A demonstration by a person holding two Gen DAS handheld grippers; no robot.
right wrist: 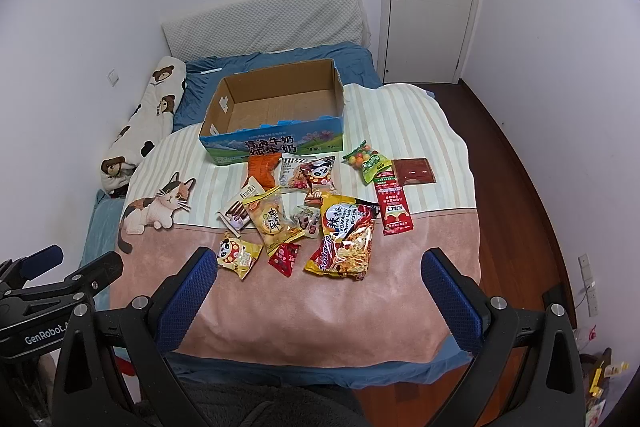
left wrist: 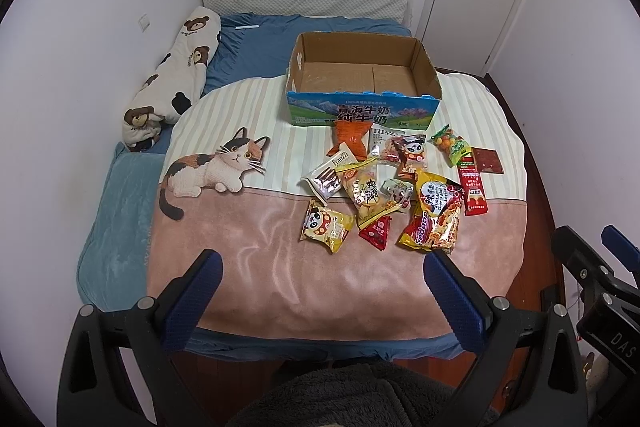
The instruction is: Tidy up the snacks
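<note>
Both grippers hang spread and empty at the bed's near edge, left gripper (left wrist: 320,291) and right gripper (right wrist: 320,291) side by side. Snack pile (left wrist: 396,187) lies ahead on the cat blanket (left wrist: 260,267), slightly right of the left gripper, so the right one looks nearer. Empty cardboard box (left wrist: 362,109) sits just beyond, its long side running left-right.
</note>
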